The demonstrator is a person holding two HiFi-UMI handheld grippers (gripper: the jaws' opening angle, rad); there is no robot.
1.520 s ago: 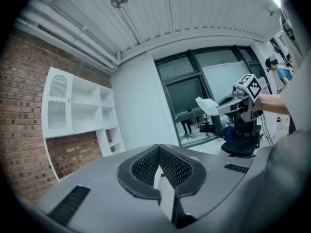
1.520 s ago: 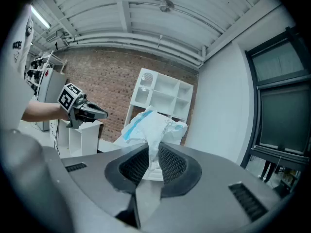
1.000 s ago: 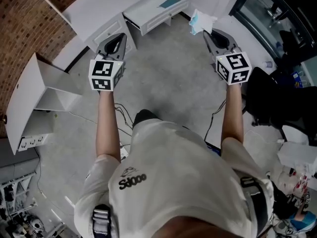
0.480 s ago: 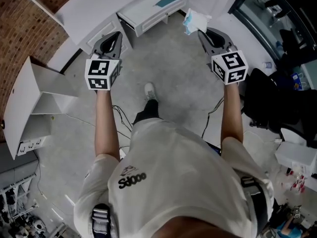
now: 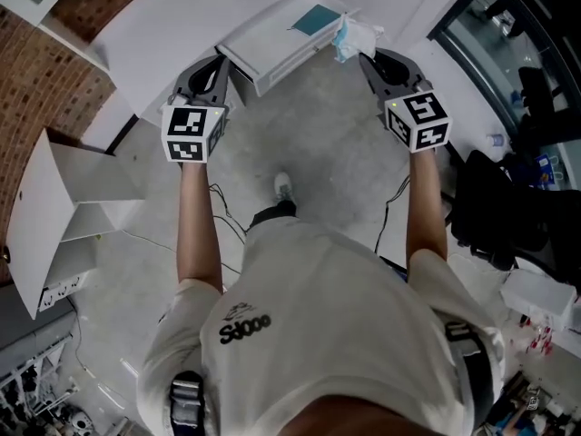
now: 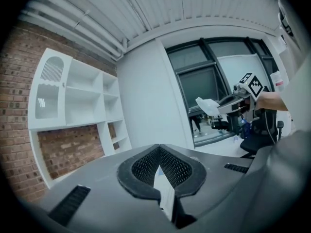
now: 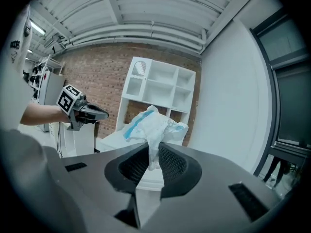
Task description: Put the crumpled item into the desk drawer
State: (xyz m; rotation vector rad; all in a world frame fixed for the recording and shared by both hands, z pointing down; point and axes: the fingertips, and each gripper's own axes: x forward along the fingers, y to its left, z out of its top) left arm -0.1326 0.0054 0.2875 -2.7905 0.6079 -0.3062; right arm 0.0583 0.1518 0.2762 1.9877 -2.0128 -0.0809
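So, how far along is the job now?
Done: the right gripper is clamped on the crumpled item. In hand: it is held up near the white desk. Left: the drawer looks closed; open it and drop the item in. The left gripper is shut, empty.

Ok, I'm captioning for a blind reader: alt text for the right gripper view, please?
The right hand-held gripper is shut on a crumpled white-and-blue item, held up before a white shelf unit against a brick wall. The left hand-held gripper shows at the left.
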